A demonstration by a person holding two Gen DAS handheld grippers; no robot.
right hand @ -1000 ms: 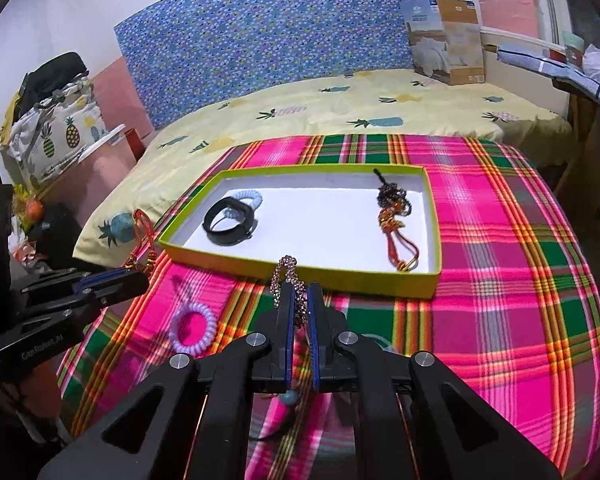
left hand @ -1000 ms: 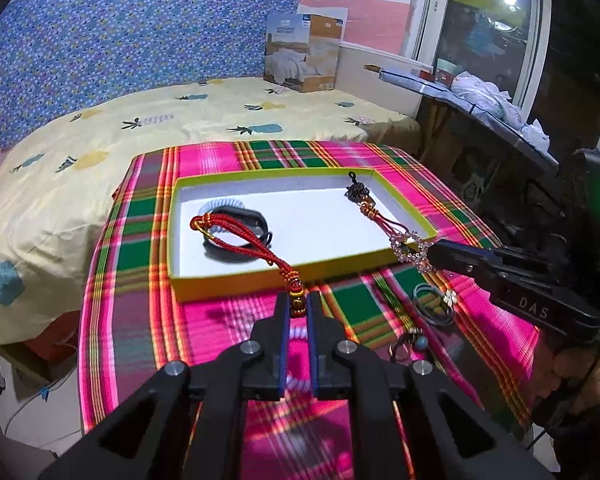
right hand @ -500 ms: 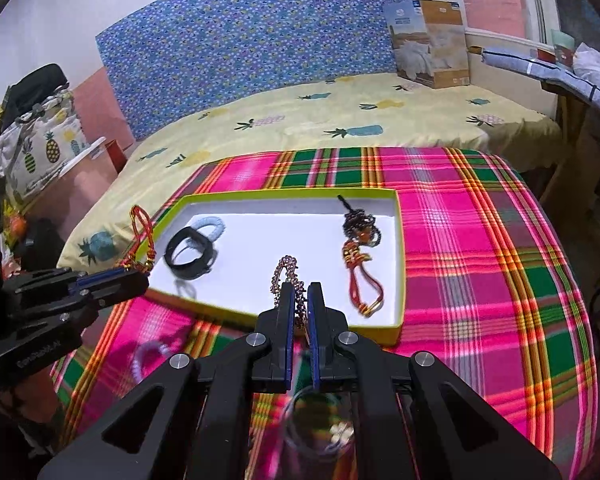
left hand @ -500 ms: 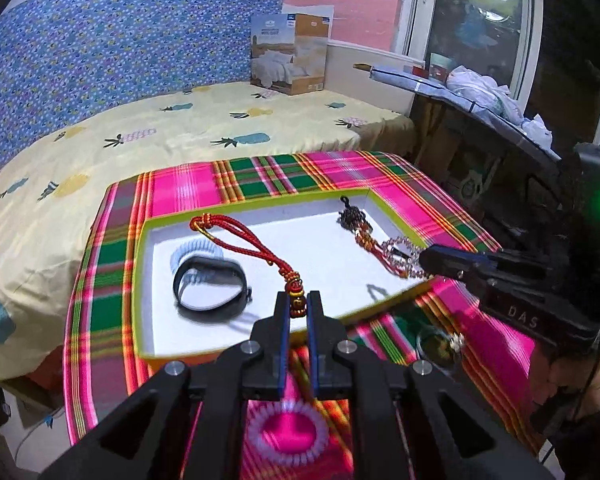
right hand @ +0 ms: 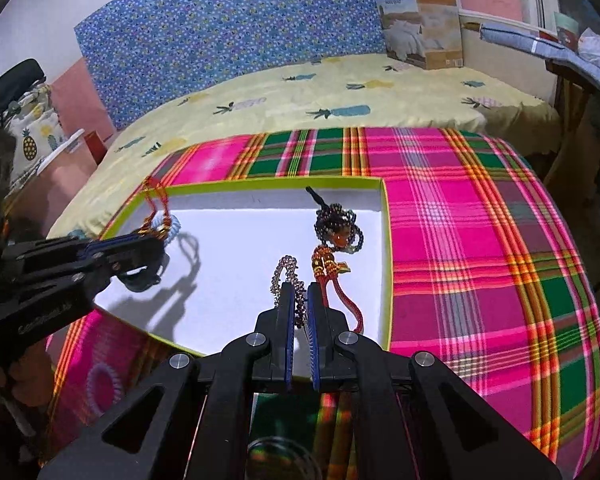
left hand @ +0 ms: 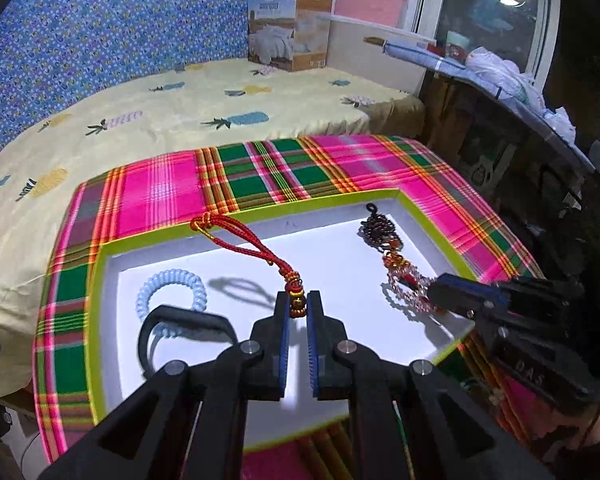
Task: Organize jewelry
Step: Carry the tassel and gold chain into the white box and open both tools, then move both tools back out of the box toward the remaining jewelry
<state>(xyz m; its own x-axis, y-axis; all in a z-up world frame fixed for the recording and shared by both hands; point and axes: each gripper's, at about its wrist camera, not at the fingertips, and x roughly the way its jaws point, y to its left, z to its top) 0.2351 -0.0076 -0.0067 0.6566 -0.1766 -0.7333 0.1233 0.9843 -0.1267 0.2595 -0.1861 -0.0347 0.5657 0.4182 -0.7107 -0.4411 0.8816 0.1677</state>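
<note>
A white tray with a lime-green rim (left hand: pixel 104 246) (right hand: pixel 385 216) lies on the plaid cloth. My left gripper (left hand: pixel 298 307) is shut on a red cord bracelet (left hand: pixel 244 236) and holds it above the tray's left part. My right gripper (right hand: pixel 299 300) is shut on a beaded bracelet (right hand: pixel 286 270) and holds it over the tray's right part; it also shows in the left wrist view (left hand: pixel 404 294). In the tray lie a pale blue coil hair tie (left hand: pixel 172 284), a black band (left hand: pixel 180 320) and a dark beaded charm with a red cord (right hand: pixel 336 232).
The pink and green plaid cloth (right hand: pixel 480 240) covers the small table. A lilac coil hair tie (right hand: pixel 102 386) lies on it in front of the tray. Behind is a bed with a pineapple sheet (left hand: pixel 180 108) and a cardboard box (left hand: pixel 288 28).
Both grippers have moved forward from the tray's front edge to over its inside, each still carrying its bracelet. The tray looks closer and larger in both views.
</note>
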